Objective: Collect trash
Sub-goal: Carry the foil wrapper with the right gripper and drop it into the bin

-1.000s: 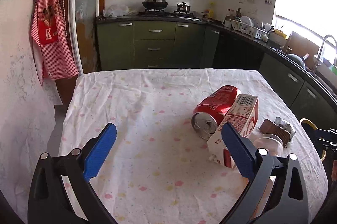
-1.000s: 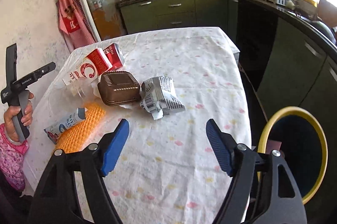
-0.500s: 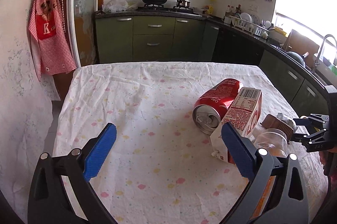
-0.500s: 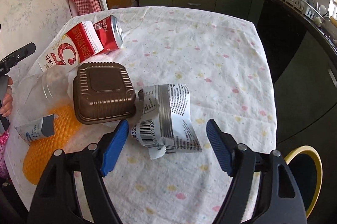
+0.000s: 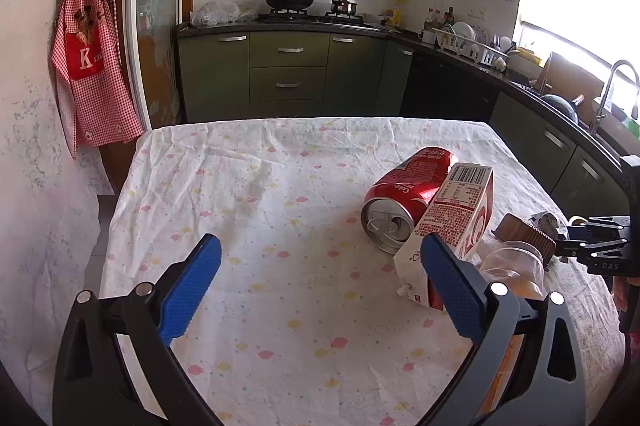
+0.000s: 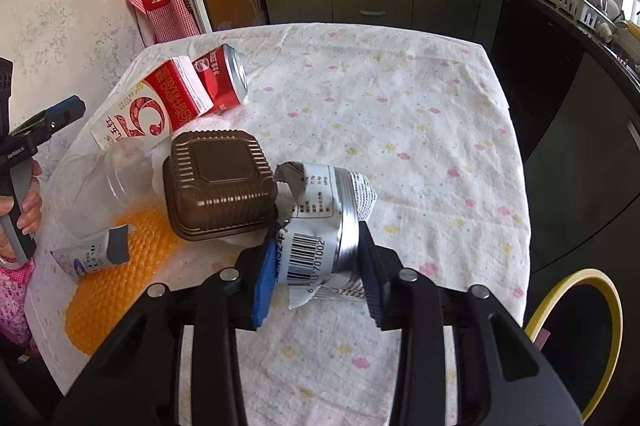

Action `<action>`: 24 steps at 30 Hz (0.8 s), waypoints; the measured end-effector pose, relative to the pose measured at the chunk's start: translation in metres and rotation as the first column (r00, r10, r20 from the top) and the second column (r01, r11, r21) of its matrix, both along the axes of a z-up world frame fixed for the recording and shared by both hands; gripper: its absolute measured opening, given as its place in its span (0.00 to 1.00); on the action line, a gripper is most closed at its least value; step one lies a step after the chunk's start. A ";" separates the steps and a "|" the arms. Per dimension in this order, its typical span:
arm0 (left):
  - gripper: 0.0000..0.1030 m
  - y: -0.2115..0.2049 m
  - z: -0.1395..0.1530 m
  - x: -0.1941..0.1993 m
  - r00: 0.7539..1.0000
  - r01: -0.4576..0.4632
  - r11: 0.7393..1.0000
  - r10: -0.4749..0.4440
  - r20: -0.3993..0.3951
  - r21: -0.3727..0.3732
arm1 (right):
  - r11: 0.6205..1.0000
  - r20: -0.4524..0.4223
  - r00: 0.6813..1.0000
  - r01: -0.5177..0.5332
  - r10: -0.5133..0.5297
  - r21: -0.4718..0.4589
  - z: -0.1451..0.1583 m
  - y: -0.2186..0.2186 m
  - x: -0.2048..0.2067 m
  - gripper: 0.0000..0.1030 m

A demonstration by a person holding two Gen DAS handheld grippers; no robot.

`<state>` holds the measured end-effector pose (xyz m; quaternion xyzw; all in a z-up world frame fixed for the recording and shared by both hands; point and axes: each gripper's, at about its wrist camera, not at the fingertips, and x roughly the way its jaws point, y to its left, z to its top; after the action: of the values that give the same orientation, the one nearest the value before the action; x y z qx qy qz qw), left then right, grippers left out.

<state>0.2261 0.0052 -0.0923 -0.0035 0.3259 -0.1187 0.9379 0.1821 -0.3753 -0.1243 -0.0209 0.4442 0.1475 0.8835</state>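
Note:
A crumpled silver foil wrapper (image 6: 320, 201) with a barcode lies on the table between the blue pads of my right gripper (image 6: 316, 266). The jaws are closing and both pads touch the wrapper's sides. Left of it sits an upturned brown plastic tray (image 6: 220, 185). Behind that lie a red and white milk carton (image 6: 152, 109) and a red soda can (image 6: 218, 73) on its side. My left gripper (image 5: 316, 286) hangs open over bare tablecloth with nothing between its fingers. The carton (image 5: 456, 209) and can (image 5: 404, 193) are just to its right.
A clear plastic cup (image 6: 96, 185), an orange mesh sleeve (image 6: 120, 278) and a small sachet (image 6: 92, 258) lie at the table's left. A dark bin with a yellow rim (image 6: 576, 278) stands on the floor at lower right. Green kitchen cabinets (image 5: 288, 77) line the back.
My right gripper came forward and down over the foil wrapper, and its jaws narrowed from wide open onto the wrapper's sides. The left gripper has stayed open and has hardly moved.

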 end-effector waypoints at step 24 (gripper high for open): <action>0.95 0.004 0.000 0.001 1.000 -0.006 0.999 0.006 -0.009 -0.032 | 0.834 0.007 0.834 0.551 -0.551 -0.037 0.000 -0.222 -0.095 0.35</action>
<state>0.2274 0.0089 -0.0928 -0.0200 0.3279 -0.1211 0.9367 0.0867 -0.5970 -0.1246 0.0915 0.4357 -0.1214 0.8872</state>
